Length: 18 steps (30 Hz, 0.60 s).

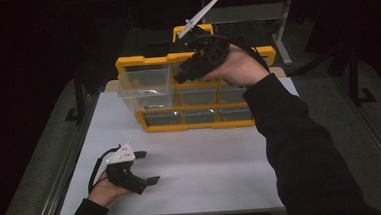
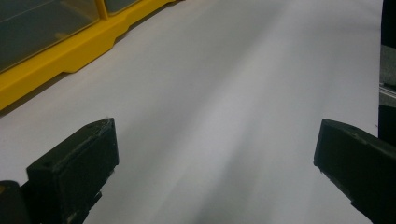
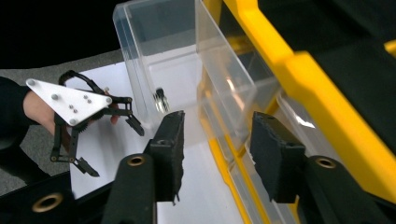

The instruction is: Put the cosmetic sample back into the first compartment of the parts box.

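A yellow plastic organiser (image 1: 199, 112) with clear drawers is stood near the far edge of the desk (image 1: 207, 166), long axis running left to right, fronts facing the person; its upper left clear drawer (image 1: 144, 83) is pulled out towards the near edge, a small dark item (image 3: 160, 99) seen inside; the right gripper (image 1: 186, 76) is held just beside that drawer, jaws apart, nothing between them; the left gripper (image 1: 147, 166) is rested near the desk's near left corner, jaws wide apart over bare white surface

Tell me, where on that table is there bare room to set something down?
The white sheet lies bare between the yellow drawer cabinet and the near edge, right of the left gripper. It is crowded at the cabinet, where a clear drawer sticks out beside the right gripper.
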Available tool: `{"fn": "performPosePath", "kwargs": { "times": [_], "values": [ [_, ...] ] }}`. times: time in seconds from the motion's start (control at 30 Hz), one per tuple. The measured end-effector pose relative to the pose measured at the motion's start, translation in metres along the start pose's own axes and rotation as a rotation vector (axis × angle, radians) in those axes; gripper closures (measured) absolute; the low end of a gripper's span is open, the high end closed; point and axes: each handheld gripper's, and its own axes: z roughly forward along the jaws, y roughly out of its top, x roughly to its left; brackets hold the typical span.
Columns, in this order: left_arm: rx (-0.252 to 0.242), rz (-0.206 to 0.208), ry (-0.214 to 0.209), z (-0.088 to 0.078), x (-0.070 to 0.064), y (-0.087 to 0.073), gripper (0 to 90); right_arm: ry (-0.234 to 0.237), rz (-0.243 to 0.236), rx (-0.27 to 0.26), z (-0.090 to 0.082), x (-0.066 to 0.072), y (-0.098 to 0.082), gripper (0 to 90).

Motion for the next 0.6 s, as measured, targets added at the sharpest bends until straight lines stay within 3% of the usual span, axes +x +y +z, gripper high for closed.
{"fn": "performPosePath", "kwargs": {
  "times": [0.6],
  "values": [
    [0.009,0.003,0.004,0.001,0.0,-0.001,0.0,-0.015,0.044,-0.053,0.019,-0.003,-0.083,27.6]
  ]
}}
